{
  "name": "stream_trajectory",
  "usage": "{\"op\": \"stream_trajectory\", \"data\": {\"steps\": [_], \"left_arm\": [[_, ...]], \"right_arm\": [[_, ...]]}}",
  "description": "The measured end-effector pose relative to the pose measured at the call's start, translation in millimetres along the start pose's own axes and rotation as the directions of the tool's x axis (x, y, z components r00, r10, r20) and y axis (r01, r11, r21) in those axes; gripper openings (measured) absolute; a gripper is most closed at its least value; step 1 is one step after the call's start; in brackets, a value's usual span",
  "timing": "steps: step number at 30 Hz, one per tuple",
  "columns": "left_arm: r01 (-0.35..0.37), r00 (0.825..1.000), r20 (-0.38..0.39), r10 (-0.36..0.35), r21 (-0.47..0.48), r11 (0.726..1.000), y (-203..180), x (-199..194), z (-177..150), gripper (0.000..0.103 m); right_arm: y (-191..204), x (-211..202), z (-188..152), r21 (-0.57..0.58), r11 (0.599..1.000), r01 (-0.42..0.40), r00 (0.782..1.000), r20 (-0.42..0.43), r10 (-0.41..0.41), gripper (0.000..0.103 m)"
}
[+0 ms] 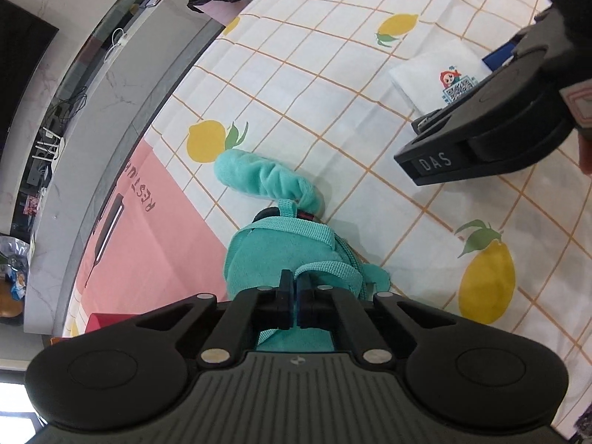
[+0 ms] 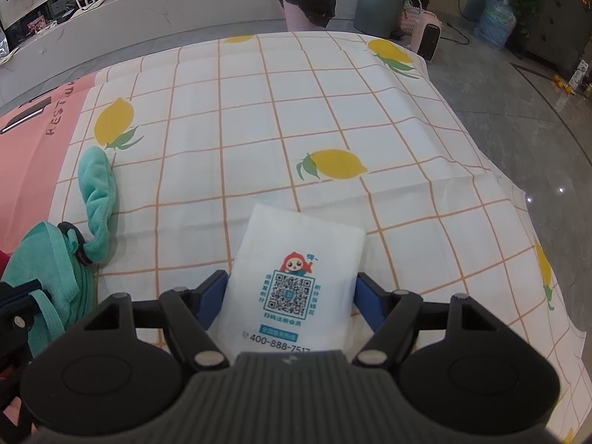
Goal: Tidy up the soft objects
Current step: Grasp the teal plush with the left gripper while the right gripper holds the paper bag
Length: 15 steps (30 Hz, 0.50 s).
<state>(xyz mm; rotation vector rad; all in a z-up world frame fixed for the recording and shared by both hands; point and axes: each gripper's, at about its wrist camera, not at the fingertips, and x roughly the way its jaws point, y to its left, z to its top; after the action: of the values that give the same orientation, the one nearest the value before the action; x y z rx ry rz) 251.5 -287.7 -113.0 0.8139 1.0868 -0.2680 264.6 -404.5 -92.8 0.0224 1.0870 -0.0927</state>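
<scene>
I am holding my left gripper (image 1: pixel 292 305) down over a teal plush backpack (image 1: pixel 281 255); its jaws are standing together, clamped on one of the bag's woven teal straps (image 1: pixel 325 270), which is looping out just past the fingertips. The bag is lying on the near left part of a lemon-print tablecloth (image 2: pixel 333 118) — its long stuffed limb (image 2: pixel 97 188) is stretching away toward a printed lemon, and a pink cloth with dark lettering (image 1: pixel 148 222) is lying just left of it. My right gripper (image 2: pixel 292 296) is pointing down over a white packet (image 2: pixel 296 259) printed with a cartoon figure and a square code; its blue-padded fingers (image 2: pixel 214 292) are standing wide apart, one at each side of the packet's near end — whether the pads are touching it I cannot tell. The packet is lying flat on the cloth, well to the right of the bag.
</scene>
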Motion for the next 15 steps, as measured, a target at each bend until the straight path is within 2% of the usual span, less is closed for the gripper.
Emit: {"op": "stream_trajectory", "data": {"steps": [7,11,13,15], "left_arm": [[0.029,1.000,0.016,-0.027,-0.149,0.988,22,-10,-3,0.001],[0.134,0.990,0.067,-0.122,-0.222,0.966,34,-24,-9,0.001],[0.196,0.979,0.105,-0.174,-0.252,0.948,40,-33,-14,0.001],[0.259,0.963,0.149,-0.223,-0.301,0.918,47,-41,-19,0.001]], "right_arm": [[-1,0,0,-0.005,1.000,-0.004,1.000,0.001,0.004,0.071],[-1,-2,0,-0.014,1.000,-0.008,1.000,0.000,0.008,0.071],[-1,-2,-1,-0.015,1.000,-0.008,1.000,0.000,0.008,0.071],[-1,-2,0,-0.016,1.000,-0.007,1.000,-0.001,0.007,0.071]]}}
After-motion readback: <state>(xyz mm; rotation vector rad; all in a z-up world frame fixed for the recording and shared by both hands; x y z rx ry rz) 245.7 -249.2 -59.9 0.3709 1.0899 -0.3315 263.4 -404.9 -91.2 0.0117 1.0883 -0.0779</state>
